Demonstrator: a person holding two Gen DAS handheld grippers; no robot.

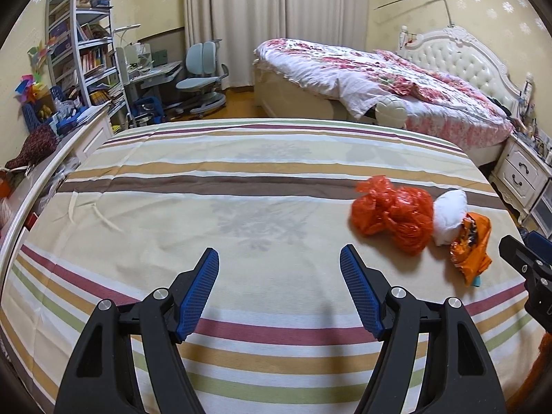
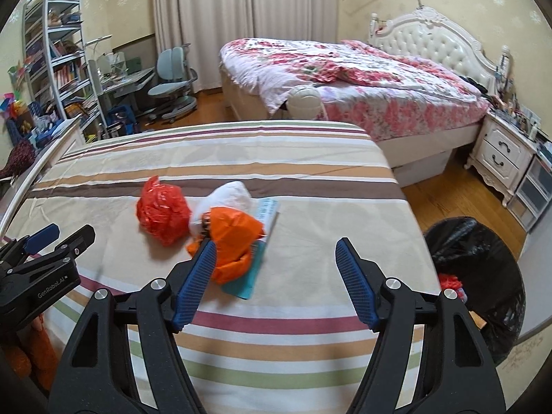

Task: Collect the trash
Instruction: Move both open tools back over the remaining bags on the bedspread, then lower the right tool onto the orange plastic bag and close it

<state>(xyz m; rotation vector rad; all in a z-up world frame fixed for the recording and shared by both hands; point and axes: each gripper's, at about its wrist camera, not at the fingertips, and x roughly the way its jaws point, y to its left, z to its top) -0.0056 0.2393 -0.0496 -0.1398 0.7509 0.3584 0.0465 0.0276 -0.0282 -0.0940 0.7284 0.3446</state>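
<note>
On the striped bedsheet (image 1: 241, 214) (image 2: 310, 179) lies a small heap of trash. It holds a crumpled red plastic bag (image 1: 393, 215) (image 2: 162, 212), a white crumpled wad (image 1: 448, 214) (image 2: 231, 195), an orange wrapper (image 1: 471, 248) (image 2: 233, 241) and a teal packet (image 2: 262, 241). My left gripper (image 1: 279, 265) hovers open over bare sheet, left of the heap, nothing between its blue pads. My right gripper (image 2: 274, 258) is open too; its left finger (image 2: 196, 276) overlaps the orange wrapper in the picture, and the gap between the pads lies just right of the wrapper.
A bin lined with a black bag (image 2: 479, 276) stands on the wood floor right of the bed, red scraps inside. A second bed (image 2: 345, 79), a nightstand (image 2: 500, 151), a desk chair (image 1: 203, 76) and bookshelves (image 1: 82, 45) fill the room beyond.
</note>
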